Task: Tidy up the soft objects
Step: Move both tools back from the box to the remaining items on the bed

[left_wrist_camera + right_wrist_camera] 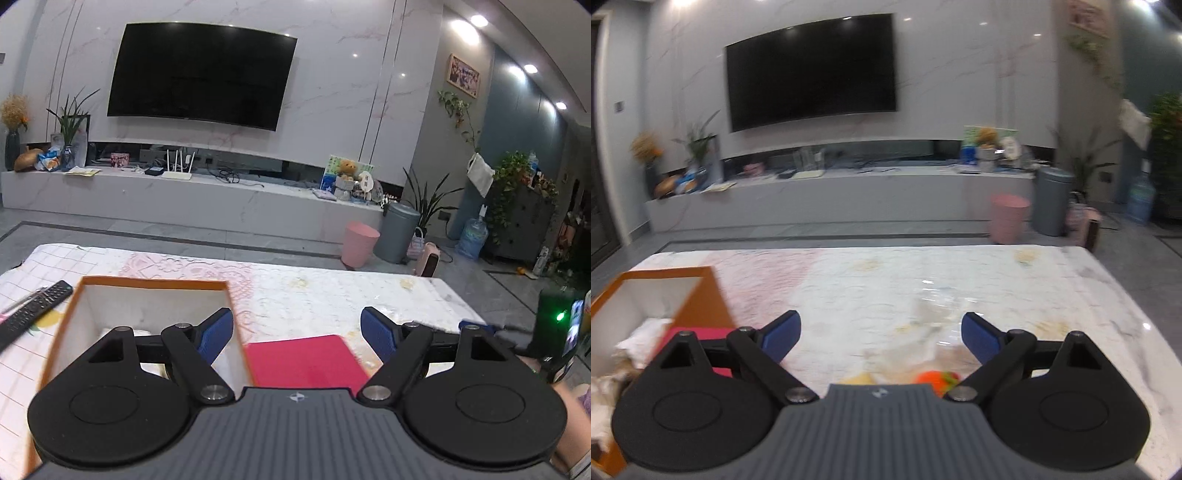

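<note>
I see a dark television on the marble wall at twelve o'clock, with a long white console under it. On that console a white router stands near the middle, a vase of dried flowers at its nine o'clock end and a teddy bear toward three o'clock. On the floor at two o'clock I make out a pink bin just beside a grey pedal bin. A black remote control lies on the table at nine o'clock.
</note>
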